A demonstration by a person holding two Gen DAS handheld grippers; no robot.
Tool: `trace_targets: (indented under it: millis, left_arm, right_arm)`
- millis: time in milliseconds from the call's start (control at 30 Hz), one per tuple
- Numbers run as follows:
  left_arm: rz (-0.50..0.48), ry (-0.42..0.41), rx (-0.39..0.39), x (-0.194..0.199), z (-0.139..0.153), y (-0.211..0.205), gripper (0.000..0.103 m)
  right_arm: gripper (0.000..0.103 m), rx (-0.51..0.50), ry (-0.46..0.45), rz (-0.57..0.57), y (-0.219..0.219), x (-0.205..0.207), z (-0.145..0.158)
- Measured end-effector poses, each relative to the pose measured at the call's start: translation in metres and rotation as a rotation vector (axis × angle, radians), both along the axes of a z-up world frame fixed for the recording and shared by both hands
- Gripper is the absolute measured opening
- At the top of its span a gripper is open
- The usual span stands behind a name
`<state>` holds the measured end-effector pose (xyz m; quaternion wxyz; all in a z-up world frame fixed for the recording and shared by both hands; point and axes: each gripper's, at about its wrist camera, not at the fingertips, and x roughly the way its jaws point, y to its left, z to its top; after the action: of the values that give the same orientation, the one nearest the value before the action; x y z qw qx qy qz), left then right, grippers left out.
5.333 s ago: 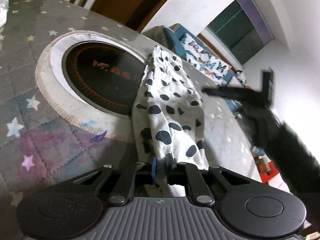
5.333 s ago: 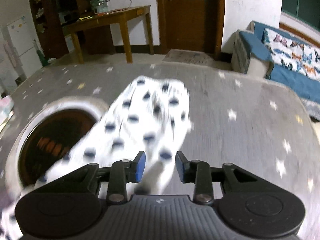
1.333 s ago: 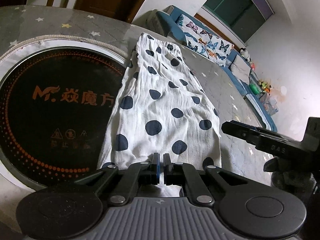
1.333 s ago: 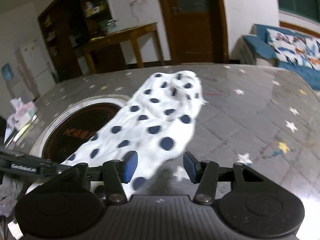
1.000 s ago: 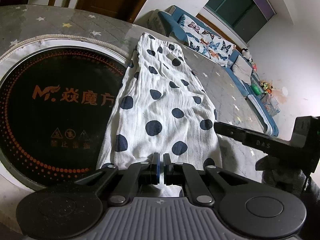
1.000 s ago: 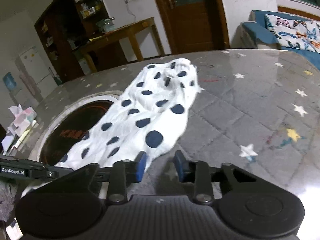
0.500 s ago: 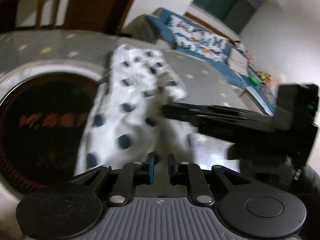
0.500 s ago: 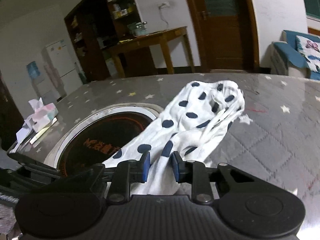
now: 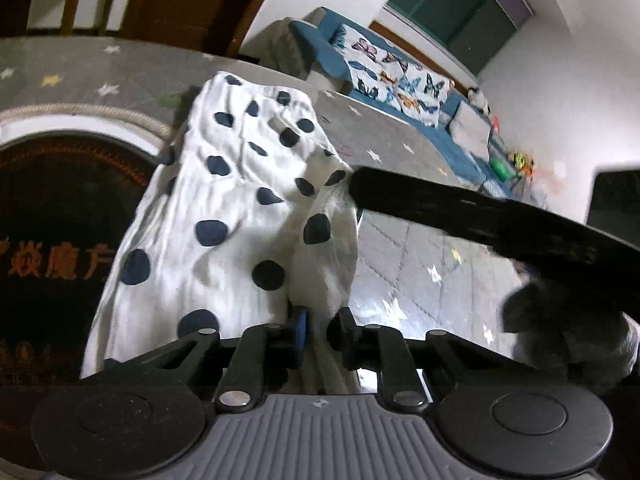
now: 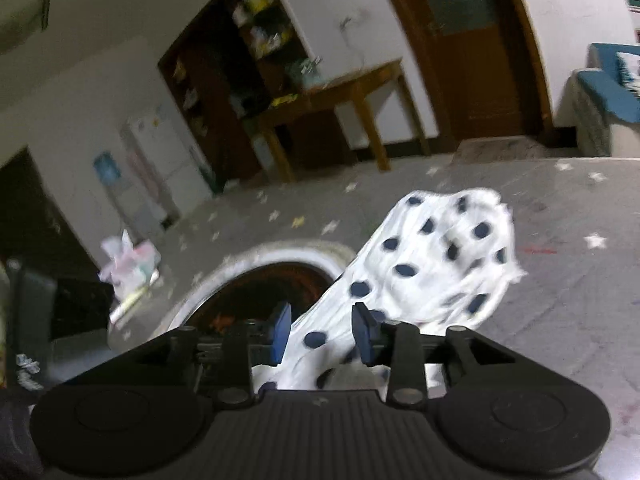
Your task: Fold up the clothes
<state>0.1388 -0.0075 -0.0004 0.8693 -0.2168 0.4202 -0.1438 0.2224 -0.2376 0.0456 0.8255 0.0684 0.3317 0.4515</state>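
The garment [image 9: 240, 216] lies on the surface [image 9: 404, 248] ahead of me, its near end between the fingers of my left hand-held gripper [image 9: 320, 330]. The round inset plate [image 9: 60, 208] sits left of it, partly under its edge. My right hand-held gripper [image 10: 320, 330] reaches in from the right. Beyond the surface's far right edge stands a sofa [image 9: 400, 92]; a tissue pack [image 10: 128, 264] rests far left.

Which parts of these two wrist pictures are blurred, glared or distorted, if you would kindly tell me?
Left wrist view: the white garment with dark blue dots is fairly sharp, the black right gripper crossing it is smeared, glare shines on the grey star-patterned table cover, and fisheye bends the room's lines. Right wrist view: motion blur softens the whole frame, garment included; the corners go dark.
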Motion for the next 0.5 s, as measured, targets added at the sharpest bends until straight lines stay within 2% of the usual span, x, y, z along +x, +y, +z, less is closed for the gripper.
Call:
trace_targets:
  millis: [167, 300, 500]
  left_arm:
    - [0.03, 0.016, -0.096, 0.001, -0.008, 0.014, 0.018]
    - [0.054, 0.037, -0.157, 0.003, -0.013, 0.023, 0.018]
    - [0.066, 0.056, -0.221, 0.003, -0.019, 0.031, 0.018]
  right_arm:
    - [0.034, -0.015, 0.052, -0.083, -0.031, -0.001, -0.014]
    - [0.034, -0.019, 0.132, -0.068, -0.037, -0.007, -0.038]
    - [0.034, 0.024, 0.165, -0.043, -0.025, -0.008, -0.056]
